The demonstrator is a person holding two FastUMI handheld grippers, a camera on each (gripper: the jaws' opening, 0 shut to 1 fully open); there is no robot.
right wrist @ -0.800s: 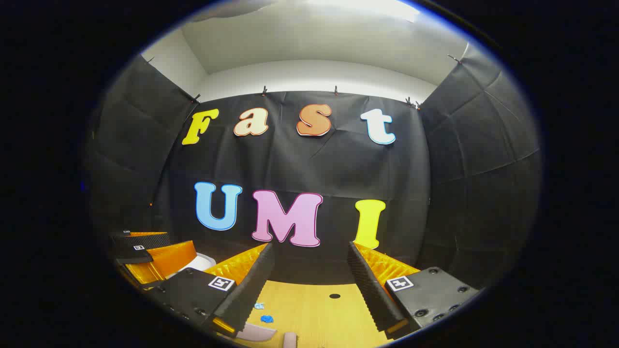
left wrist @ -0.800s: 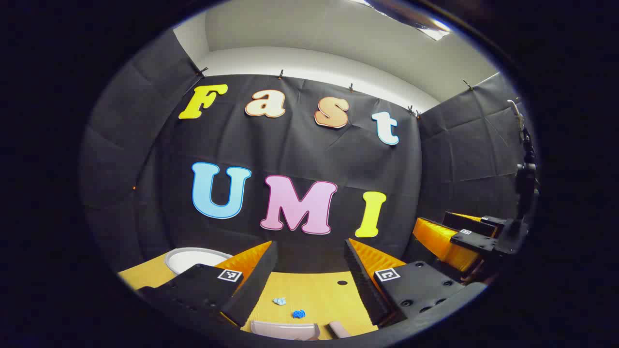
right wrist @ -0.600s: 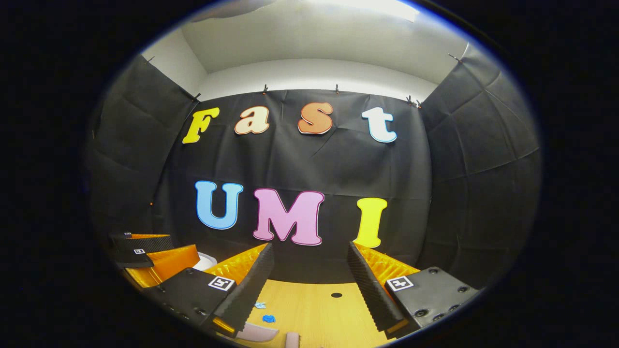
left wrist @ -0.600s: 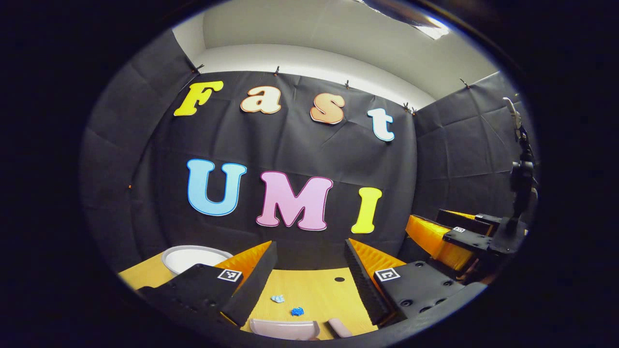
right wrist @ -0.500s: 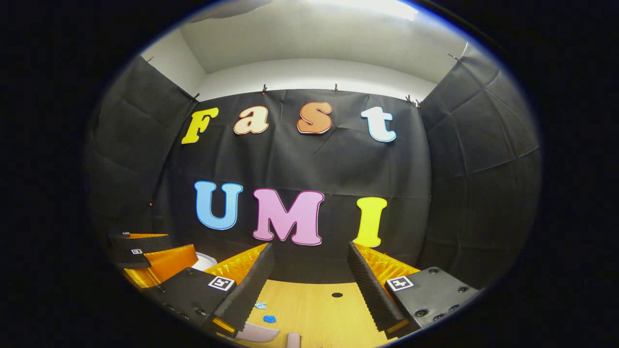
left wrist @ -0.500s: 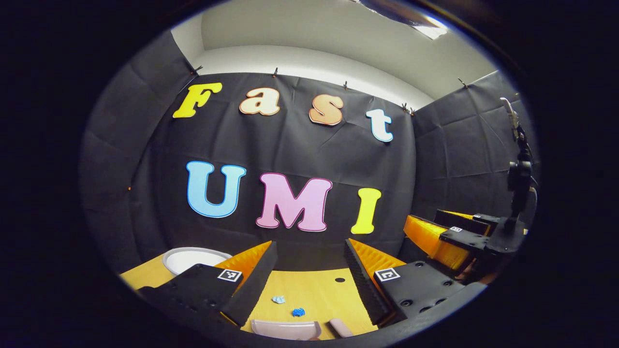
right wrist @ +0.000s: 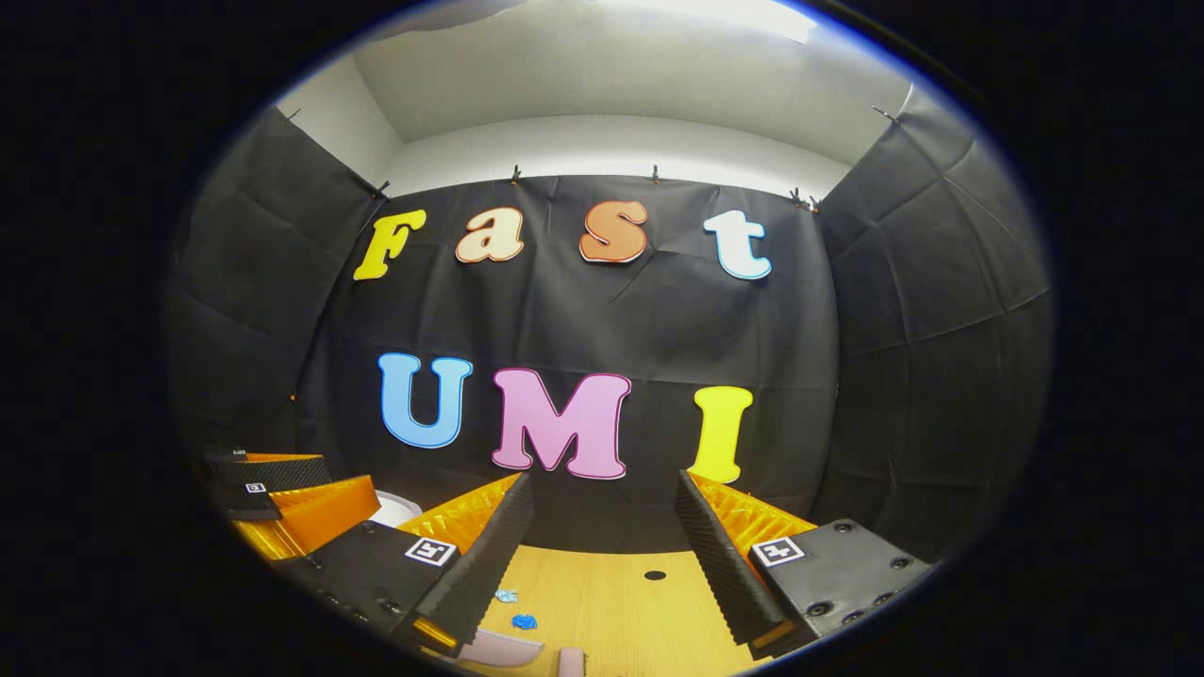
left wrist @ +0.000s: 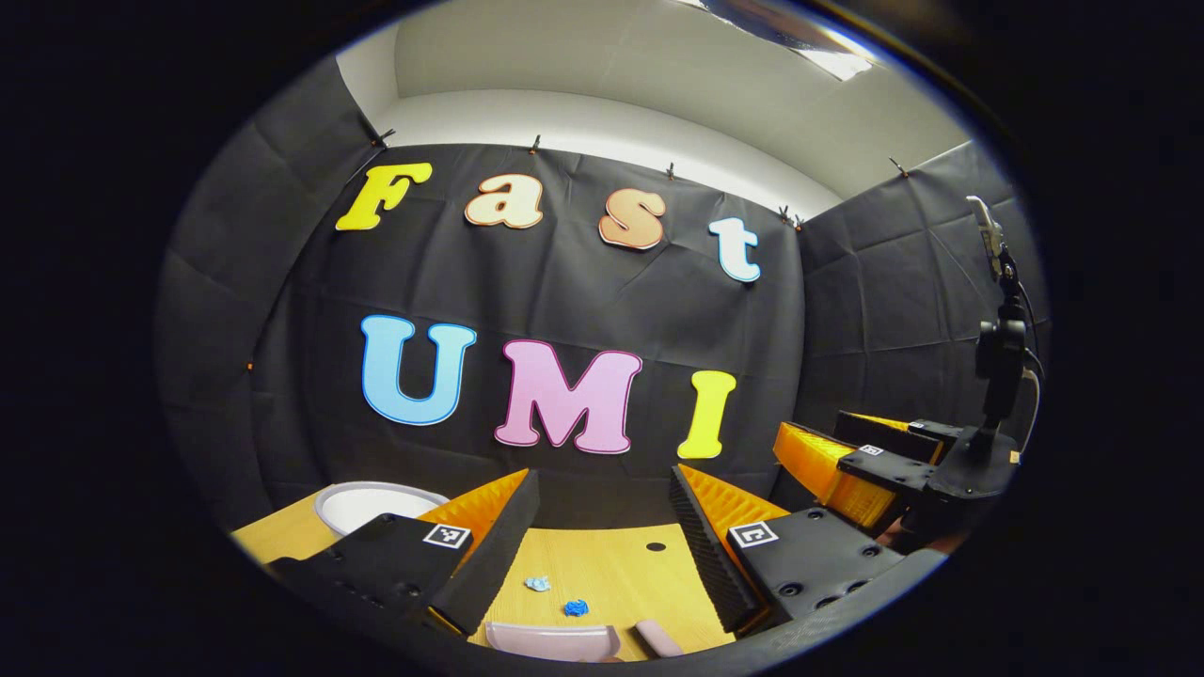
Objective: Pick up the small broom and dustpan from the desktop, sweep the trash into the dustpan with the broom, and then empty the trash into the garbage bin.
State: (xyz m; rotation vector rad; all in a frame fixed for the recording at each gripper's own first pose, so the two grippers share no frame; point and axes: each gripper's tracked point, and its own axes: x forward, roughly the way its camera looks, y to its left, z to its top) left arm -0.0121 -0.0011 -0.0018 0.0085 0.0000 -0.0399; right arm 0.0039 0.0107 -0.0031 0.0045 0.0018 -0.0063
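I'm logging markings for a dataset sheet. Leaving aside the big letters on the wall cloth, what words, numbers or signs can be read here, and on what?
Readable words or numbers: none.
Left gripper: square black-and-white left tags on its fingers; a pattern, not text.
Right gripper: similar right tags; a pattern, not text.
Dustpan and garbage bin: no print on the parts that show.
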